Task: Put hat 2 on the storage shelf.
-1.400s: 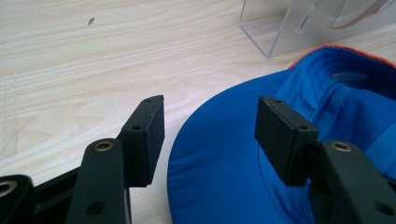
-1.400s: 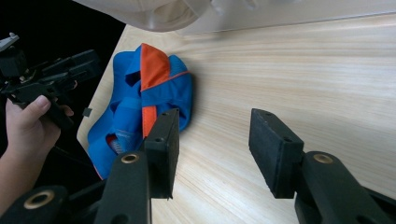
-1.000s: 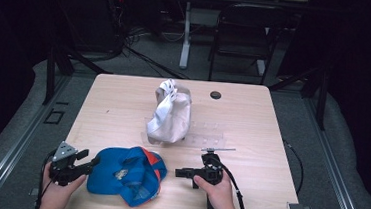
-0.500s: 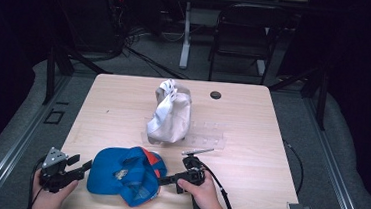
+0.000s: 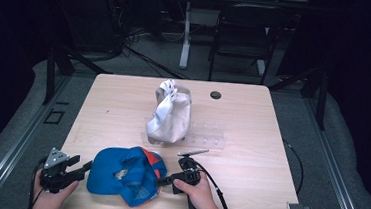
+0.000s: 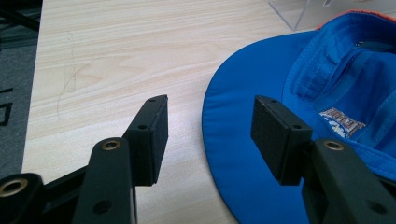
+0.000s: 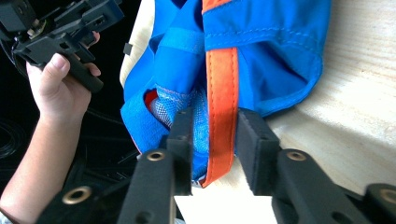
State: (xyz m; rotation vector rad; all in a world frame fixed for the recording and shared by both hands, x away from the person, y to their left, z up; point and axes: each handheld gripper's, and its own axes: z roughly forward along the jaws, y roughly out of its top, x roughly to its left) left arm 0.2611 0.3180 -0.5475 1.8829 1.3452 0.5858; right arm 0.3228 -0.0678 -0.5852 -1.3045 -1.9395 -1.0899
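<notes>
At the bench's front left corner the left gripper (image 5: 82,169) stands spread, beside the brim of the blue cap (image 5: 125,174), which lies near the front edge. The right gripper (image 7: 214,140) has just been closing around the orange strap (image 7: 222,102) (a gap seems left); it may slip out.

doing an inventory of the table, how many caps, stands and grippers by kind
Blue cap: 1
White cap: 1
Clear stand: 1
Grippers, left gripper and right gripper: 2
Total: 5
</notes>
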